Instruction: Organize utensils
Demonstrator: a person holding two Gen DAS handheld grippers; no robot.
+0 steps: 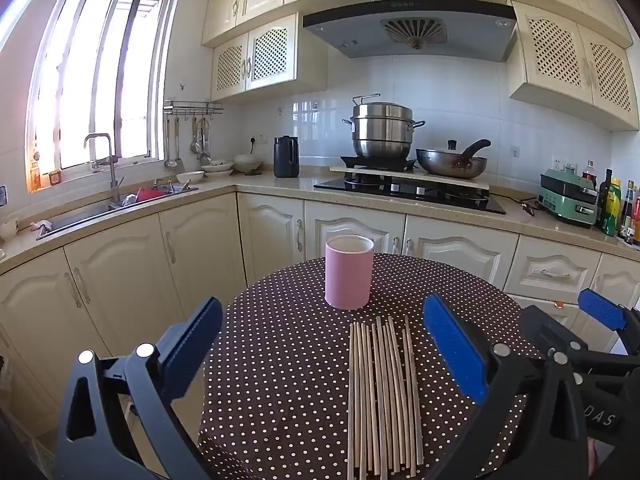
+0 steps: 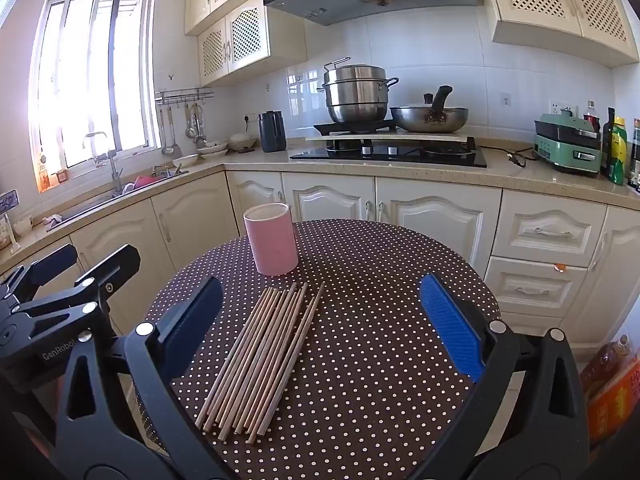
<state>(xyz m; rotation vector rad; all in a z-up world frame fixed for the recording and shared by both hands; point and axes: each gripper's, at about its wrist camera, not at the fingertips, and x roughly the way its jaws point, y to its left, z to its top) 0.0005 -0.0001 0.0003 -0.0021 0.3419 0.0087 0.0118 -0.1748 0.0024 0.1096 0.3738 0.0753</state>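
Chopsticks [image 1: 383, 394] lie mid-table [image 1: 280, 360], pink cup [image 1: 349, 273] just beyond, apart.

A steel steamer pot [image 1: 382, 130] and a wok [image 1: 452, 164] sit on the stove; a green appliance [image 2: 568, 148], perhaps a grill, stands near bottles [image 2: 618, 148]

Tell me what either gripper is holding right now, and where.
Nothing. The left gripper and right gripper are both open above the chopsticks.
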